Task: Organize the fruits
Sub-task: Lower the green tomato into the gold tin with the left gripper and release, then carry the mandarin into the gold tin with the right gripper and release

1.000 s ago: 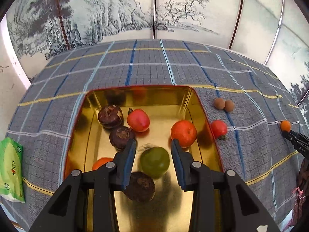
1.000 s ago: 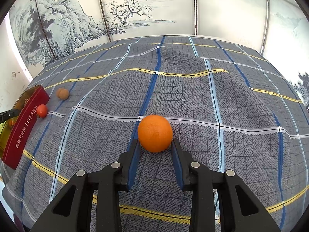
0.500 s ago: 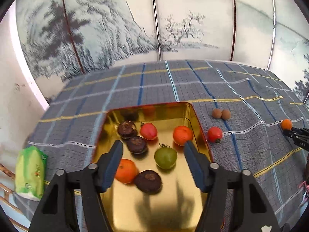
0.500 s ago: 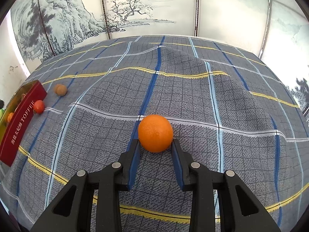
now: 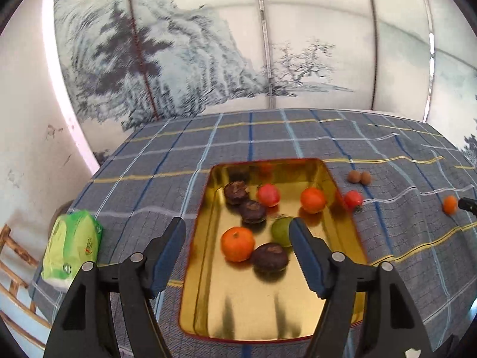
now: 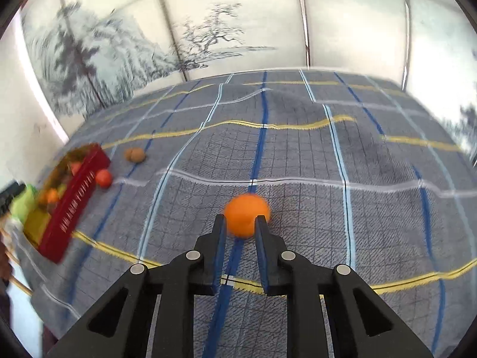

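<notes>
A gold tin tray (image 5: 268, 307) with red outer walls lies on the checked cloth and holds several fruits: a green one (image 5: 280, 230), oranges (image 5: 237, 243), a red one (image 5: 268, 195) and dark brown ones (image 5: 269, 256). My left gripper (image 5: 237, 238) is open and empty, raised above the tray. My right gripper (image 6: 237, 232) is shut on an orange (image 6: 246, 213) and holds it above the cloth. That orange also shows far right in the left wrist view (image 5: 449, 204). The tray shows at the left in the right wrist view (image 6: 74, 197).
A red tomato (image 5: 353, 199) and two small brown fruits (image 5: 359, 176) lie on the cloth right of the tray. A green packet (image 5: 73, 246) lies at the table's left edge. A painted screen stands behind the table. The cloth is wrinkled.
My left gripper opened wide and rose back away from the green fruit, left in the tray. My right gripper, shut on the orange, lifted it and turned toward the tray.
</notes>
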`<state>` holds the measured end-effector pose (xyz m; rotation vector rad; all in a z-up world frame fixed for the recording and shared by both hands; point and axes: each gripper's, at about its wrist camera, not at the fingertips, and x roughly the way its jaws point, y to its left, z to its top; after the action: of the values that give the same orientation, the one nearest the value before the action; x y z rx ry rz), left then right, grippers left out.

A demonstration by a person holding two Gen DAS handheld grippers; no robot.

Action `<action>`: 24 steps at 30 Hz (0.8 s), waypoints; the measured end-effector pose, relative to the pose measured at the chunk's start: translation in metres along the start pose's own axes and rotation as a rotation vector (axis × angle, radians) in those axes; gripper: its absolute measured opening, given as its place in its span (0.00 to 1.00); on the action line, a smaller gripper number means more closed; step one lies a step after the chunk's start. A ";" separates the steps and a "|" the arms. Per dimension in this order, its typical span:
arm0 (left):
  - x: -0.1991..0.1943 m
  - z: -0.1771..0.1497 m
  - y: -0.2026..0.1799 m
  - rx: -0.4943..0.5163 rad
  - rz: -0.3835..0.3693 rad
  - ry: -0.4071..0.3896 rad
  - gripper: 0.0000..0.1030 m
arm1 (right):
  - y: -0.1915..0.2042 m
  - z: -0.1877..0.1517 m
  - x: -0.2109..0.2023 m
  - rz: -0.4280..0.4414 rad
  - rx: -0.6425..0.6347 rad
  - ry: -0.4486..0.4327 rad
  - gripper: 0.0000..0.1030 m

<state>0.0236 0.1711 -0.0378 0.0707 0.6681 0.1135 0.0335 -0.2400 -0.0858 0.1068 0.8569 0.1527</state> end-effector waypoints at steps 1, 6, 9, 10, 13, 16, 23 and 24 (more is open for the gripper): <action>0.003 -0.002 0.005 -0.017 -0.004 0.018 0.67 | 0.001 0.000 0.005 -0.024 -0.016 0.016 0.20; 0.001 -0.009 0.022 -0.052 -0.004 0.021 0.67 | 0.000 0.003 -0.006 0.023 0.009 -0.014 0.23; 0.002 -0.011 0.025 -0.055 -0.003 0.028 0.67 | 0.009 0.007 0.000 -0.022 -0.034 0.001 0.24; 0.003 -0.012 0.025 -0.058 -0.005 0.031 0.67 | 0.010 0.008 0.005 -0.036 -0.046 0.010 0.24; 0.003 -0.012 0.025 -0.061 -0.007 0.033 0.67 | 0.010 0.013 0.019 -0.051 -0.066 0.021 0.29; 0.003 -0.013 0.023 -0.050 -0.009 0.024 0.67 | 0.009 0.020 0.033 -0.057 -0.078 0.036 0.45; 0.010 -0.015 0.026 -0.074 0.002 0.007 0.67 | 0.010 0.024 0.050 -0.016 -0.073 0.060 0.46; 0.011 -0.016 0.028 -0.080 0.003 0.002 0.67 | 0.010 0.026 0.050 -0.018 -0.072 0.049 0.46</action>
<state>0.0197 0.2010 -0.0542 -0.0051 0.6650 0.1434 0.0840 -0.2219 -0.1043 0.0276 0.9003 0.1702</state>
